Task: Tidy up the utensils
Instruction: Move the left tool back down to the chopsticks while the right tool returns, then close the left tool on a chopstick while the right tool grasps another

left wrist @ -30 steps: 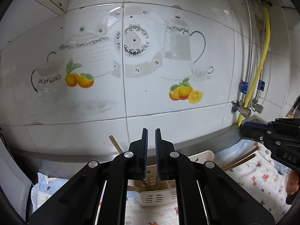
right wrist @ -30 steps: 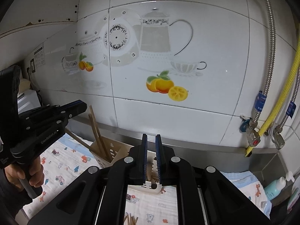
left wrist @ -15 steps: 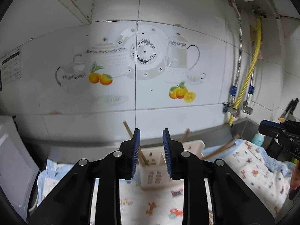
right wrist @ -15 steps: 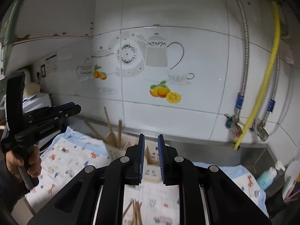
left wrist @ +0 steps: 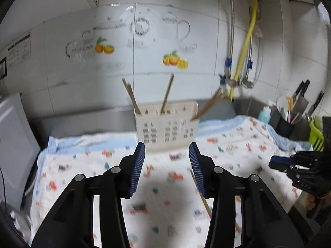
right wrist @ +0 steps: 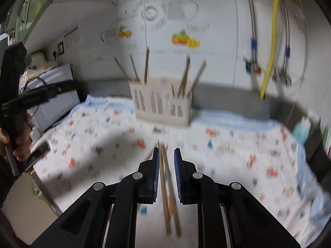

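While loose chopsticks (right wrist: 168, 188) lie on the cloth in front of the utensil basket (right wrist: 161, 105), both grippers' jaws stand empty, left gripper (left wrist: 167, 166) wider after opening, right gripper (right wrist: 166, 173) narrowly parted; light, stiff, slippery sticks suit mid-length grasping.

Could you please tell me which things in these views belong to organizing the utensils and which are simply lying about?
Belonging to the job:
loose chopsticks on the patterned cloth
white slotted holder with chopsticks standing in it

Lying about:
teal bottle
knife rack
yellow hose
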The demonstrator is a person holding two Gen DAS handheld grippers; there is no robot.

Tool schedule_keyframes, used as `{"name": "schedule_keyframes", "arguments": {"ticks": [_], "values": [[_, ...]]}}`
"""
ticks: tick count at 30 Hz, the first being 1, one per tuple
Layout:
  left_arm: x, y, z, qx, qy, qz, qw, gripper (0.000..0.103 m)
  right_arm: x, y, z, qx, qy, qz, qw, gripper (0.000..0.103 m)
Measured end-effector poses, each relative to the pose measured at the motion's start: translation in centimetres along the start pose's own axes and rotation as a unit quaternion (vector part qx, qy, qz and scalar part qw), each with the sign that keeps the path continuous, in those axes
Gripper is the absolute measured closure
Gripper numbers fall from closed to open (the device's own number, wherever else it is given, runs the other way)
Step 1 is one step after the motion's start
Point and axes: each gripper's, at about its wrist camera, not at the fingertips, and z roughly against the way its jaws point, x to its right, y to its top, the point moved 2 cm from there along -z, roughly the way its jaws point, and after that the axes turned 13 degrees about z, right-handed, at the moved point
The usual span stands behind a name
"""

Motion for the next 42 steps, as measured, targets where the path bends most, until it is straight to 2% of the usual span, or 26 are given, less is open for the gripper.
{"name": "schedule_keyframes", "arguments": {"ticks": [5,11,23,32,34,37,42], "values": [[-0.2,-4.5,-0.3,-0.045,-0.001,0.031,0.9985,0.055,0.1,-5.9,-2.1,-0.048,0.021,-0.03,0.998,0.089],[0.4,-9.4,-0.8,-0.091,0.0,0.035,0.9952,0.055,-0.2,-8.9,-4.0,-0.077,0.037,-0.029,0.996,0.089],[2.6,-15.0,-2.6,-0.167,-0.026,0.052,0.9842,0.055,0.4,-10.3,-6.0,-0.099,0.042,-0.013,0.994,0.09],[4.2,-16.8,-4.1,-0.188,-0.027,0.05,0.9806,0.058,0.4,-10.8,-6.4,-0.101,0.052,-0.002,0.994,0.09],[4.5,-17.0,-4.4,-0.19,-0.027,0.045,0.9804,0.065,0.4,-10.9,-6.5,-0.1,0.053,-0.002,0.994,0.091],[4.7,-17.3,-5.1,-0.199,-0.027,0.05,0.9784,0.069,0.4,-11.0,-6.5,-0.101,0.048,0.002,0.994,0.095],[4.6,-17.6,-6.5,-0.206,-0.016,0.059,0.9767,0.075,0.5,-11.0,-6.6,-0.098,0.048,0.001,0.994,0.095]]}}
